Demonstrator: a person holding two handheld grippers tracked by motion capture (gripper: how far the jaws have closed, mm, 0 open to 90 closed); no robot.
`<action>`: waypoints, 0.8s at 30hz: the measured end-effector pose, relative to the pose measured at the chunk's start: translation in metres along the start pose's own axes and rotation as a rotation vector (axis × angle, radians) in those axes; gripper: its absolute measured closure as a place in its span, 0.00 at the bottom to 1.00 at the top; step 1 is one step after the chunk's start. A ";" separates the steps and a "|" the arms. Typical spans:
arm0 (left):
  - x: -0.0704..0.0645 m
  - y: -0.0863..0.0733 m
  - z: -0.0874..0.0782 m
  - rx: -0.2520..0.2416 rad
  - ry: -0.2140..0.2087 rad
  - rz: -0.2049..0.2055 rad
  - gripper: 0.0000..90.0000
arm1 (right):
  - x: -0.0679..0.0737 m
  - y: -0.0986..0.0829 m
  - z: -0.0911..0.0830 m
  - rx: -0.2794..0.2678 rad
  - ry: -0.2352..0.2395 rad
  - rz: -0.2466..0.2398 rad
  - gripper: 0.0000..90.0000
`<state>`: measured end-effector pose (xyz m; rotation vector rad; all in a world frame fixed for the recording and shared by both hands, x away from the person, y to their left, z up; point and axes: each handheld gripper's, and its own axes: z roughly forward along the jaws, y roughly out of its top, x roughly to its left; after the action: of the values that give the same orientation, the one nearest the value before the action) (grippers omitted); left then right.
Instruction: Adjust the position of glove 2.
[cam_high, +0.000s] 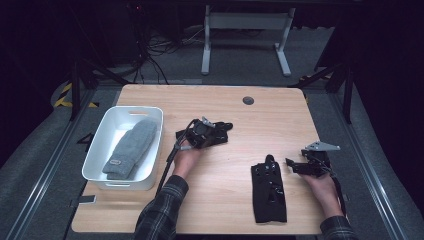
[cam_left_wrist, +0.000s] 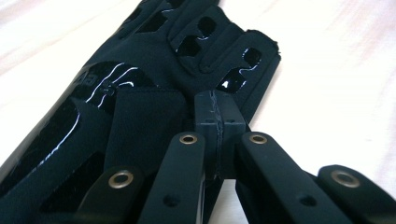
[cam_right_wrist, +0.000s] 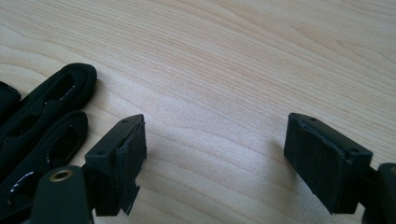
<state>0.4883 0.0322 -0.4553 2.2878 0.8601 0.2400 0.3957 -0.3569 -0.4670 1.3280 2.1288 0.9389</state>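
One grey glove (cam_high: 131, 148) already lies in the white bin (cam_high: 98, 150) at left. Mid-frame, the left gripper (cam_high: 202, 131) is clamped on a black glove (cam_high: 216, 136); another black glove (cam_high: 268, 194) waits lower right beside the open-jawed right gripper (cam_high: 295, 166) on the bench (cam_high: 260, 125).

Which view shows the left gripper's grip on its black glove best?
Left gripper view: the left gripper has its jaws pressed together on the black glove edge. In the high view, the hand and gripper body cover the contact.
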 end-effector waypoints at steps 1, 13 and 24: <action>-0.004 0.000 0.000 0.002 -0.012 0.008 1.00 | 0.000 0.000 0.000 0.000 -0.001 0.000 0.24; -0.055 0.006 0.012 -0.023 -0.144 0.053 1.00 | 0.000 0.000 0.000 0.000 0.000 0.000 0.24; -0.037 0.024 -0.013 -0.066 -0.114 0.059 1.00 | 0.000 0.000 0.000 0.000 0.000 0.000 0.24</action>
<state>0.4671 0.0023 -0.4277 2.2441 0.7176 0.1604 0.3958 -0.3569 -0.4670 1.3284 2.1286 0.9383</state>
